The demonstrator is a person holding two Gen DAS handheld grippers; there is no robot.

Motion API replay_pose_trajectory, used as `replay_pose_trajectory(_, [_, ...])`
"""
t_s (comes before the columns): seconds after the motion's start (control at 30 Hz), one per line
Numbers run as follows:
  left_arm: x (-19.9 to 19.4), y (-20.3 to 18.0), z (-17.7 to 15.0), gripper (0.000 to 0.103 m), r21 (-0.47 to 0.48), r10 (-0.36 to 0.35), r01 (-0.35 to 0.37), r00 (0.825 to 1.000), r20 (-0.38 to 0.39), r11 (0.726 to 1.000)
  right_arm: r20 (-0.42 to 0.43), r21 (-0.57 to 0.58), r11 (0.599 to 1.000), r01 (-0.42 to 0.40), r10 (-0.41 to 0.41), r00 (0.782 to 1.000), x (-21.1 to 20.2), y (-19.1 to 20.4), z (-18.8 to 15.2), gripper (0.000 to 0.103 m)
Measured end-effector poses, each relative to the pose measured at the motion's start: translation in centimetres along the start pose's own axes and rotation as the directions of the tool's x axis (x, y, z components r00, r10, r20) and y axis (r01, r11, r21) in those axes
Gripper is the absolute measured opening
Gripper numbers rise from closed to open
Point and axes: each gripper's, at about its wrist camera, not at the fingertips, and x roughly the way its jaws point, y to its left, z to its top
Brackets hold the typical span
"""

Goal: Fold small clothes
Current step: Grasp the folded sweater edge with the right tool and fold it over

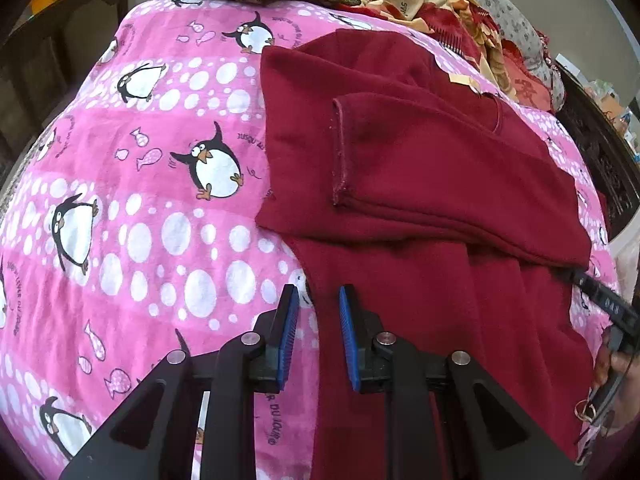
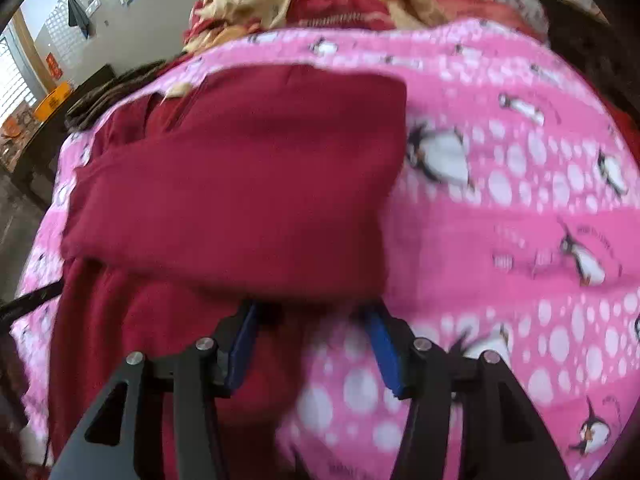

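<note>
Just ahead of the open right hand-held gripper [image 2: 314, 322] — maroon garment [image 2: 240, 176].

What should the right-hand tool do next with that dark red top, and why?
Probably ease the right tool straight back, clear of the dark red top. Its jaws stand open, and their tips are hidden under the edge of the folded-over layer, which already lies across the rest of the top on the pink penguin blanket. A gentle pull back should leave that fold undisturbed.
</note>
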Motion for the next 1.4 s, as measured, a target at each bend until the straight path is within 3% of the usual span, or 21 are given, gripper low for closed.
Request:
replay_pose_trajectory(0.03, [0.0, 0.0, 0.0, 0.001, 0.0, 0.001, -0.001, 1.0, -0.003, 1.0, 0.006, -0.001, 1.0, 0.014, -0.014, 1.0, 0.0, 0.0, 0.3, 0.016])
replay_pose_trajectory(0.07, [-0.1, 0.0, 0.0, 0.001, 0.002, -0.001, 0.001, 1.0, -0.005, 1.0, 0.006, 0.001, 1.0, 0.017, -0.017, 1.0, -0.2, -0.2, 0.6, 0.01])
replay_pose_trajectory(0.13, [-0.2, 0.0, 0.0, 0.001, 0.008, -0.001, 0.001, 1.0, -0.008, 1.0, 0.017, 0.009, 1.0, -0.001, 0.001, 1.0, -1.4, -1.0, 0.8, 0.009])
replay_pose_trajectory(0.23, [0.0, 0.0, 0.0, 0.001, 0.009, 0.0, 0.0, 1.0, -0.008, 1.0, 0.053, -0.017, 0.999, 0.046, -0.045, 0.998, -3.2, -1.8, 0.6, 0.009])
replay_pose_trajectory(0.37, [0.3, -0.3, 0.1, 0.001, 0.004, 0.014, -0.014, 1.0, -0.009, 1.0, 0.018, -0.026, 0.994, 0.11, -0.109, 0.994, -1.8, -1.9, 0.2, 0.009])
replay_pose_trajectory(0.53, [-0.5, 0.0, -0.3, 0.001, 0.021, 0.003, -0.003, 1.0, -0.007, 1.0, 0.041, -0.008, 0.989, 0.145, -0.145, 0.989, -2.6, -2.5, 0.6, 0.009])
replay_pose_trajectory(0.6, [-0.4, 0.2, -0.4, 0.003, 0.021, 0.008, -0.007, 1.0, -0.009, 1.0, 0.051, -0.025, 0.982, 0.188, -0.187, 0.981, -2.6, -2.4, 0.8, 0.008])
replay_pose_trajectory(0.63, [-0.3, 0.3, -0.5, 0.003, 0.014, 0.01, -0.01, 1.0, -0.013, 1.0, 0.031, -0.041, 0.975, 0.218, -0.217, 0.976, -1.9, -2.3, 0.9, 0.0])
replay_pose_trajectory(0.7, [-0.5, 0.4, -0.9, 0.003, -0.002, 0.003, -0.003, 1.0, -0.013, 1.0, 0.011, -0.04, 0.945, 0.324, -0.324, 0.946, -1.1, -2.8, 0.5, 0.0])
replay_pose_trajectory(0.73, [-0.6, 0.3, -1.0, 0.003, 0.002, 0.0, 0.0, 1.0, -0.012, 1.0, -0.005, 0.037, 0.961, 0.275, -0.275, 0.961, -1.5, -4.4, 0.2, 0.0])
replay_pose_trajectory(0.8, [-0.6, 0.0, -1.3, 0.003, 0.019, 0.004, -0.003, 1.0, -0.014, 1.0, -0.013, 0.177, 0.979, 0.101, -0.1, 0.995, -3.2, -6.5, -0.4, 0.003])
replay_pose_trajectory(0.87, [-0.6, -0.5, -1.5, 0.003, 0.031, 0.012, -0.011, 1.0, -0.013, 0.999, -0.004, 0.12, 0.988, 0.101, -0.101, 0.995, -4.4, -5.9, -0.7, 0.022])
replay_pose_trajectory(0.93, [-0.7, -0.9, -1.7, 0.003, 0.034, 0.013, -0.013, 1.0, -0.01, 0.999, 0.001, 0.059, 0.996, 0.066, -0.066, 0.998, -5.2, -4.7, -1.2, 0.035])
replay_pose_trajectory(1.07, [-0.8, -1.5, -2.2, 0.003, 0.024, 0.006, -0.006, 1.0, -0.019, 1.0, -0.013, 0.048, 0.998, -0.04, 0.041, 0.999, -4.3, -2.5, -1.5, 0.046])
replay_pose_trajectory(1.13, [-1.0, -1.8, -2.4, 0.003, 0.041, 0.023, -0.022, 1.0, -0.02, 0.999, -0.04, 0.026, 0.999, -0.028, 0.029, 0.999, -2.4, -1.2, -1.5, 0.046])
replay_pose_trajectory(1.2, [-1.4, -1.8, -2.7, 0.003, 0.048, 0.025, -0.024, 0.999, -0.027, 0.999, -0.074, 0.025, 0.999, -0.031, 0.033, 0.997, -1.0, 0.0, -1.8, 0.013])
replay_pose_trajectory(1.23, [-1.8, -1.7, -2.9, 0.003, 0.052, 0.026, -0.024, 0.999, -0.025, 0.998, -0.079, 0.016, 0.999, -0.029, 0.03, 0.996, -0.9, 0.2, -1.9, 0.007])
replay_pose_trajectory(1.33, [-2.5, -1.3, -3.7, 0.003, 0.063, 0.045, -0.044, 0.999, -0.017, 0.997, -0.022, -0.034, 0.999, 0.032, -0.033, 0.999, -2.7, 0.5, -1.8, 0.006])
replay_pose_trajectory(1.4, [-2.3, -1.0, -4.2, 0.003, 0.059, 0.058, -0.056, 0.998, -0.031, 0.997, -0.034, -0.024, 0.997, 0.077, -0.078, 0.996, -2.7, -0.7, -2.0, 0.006])
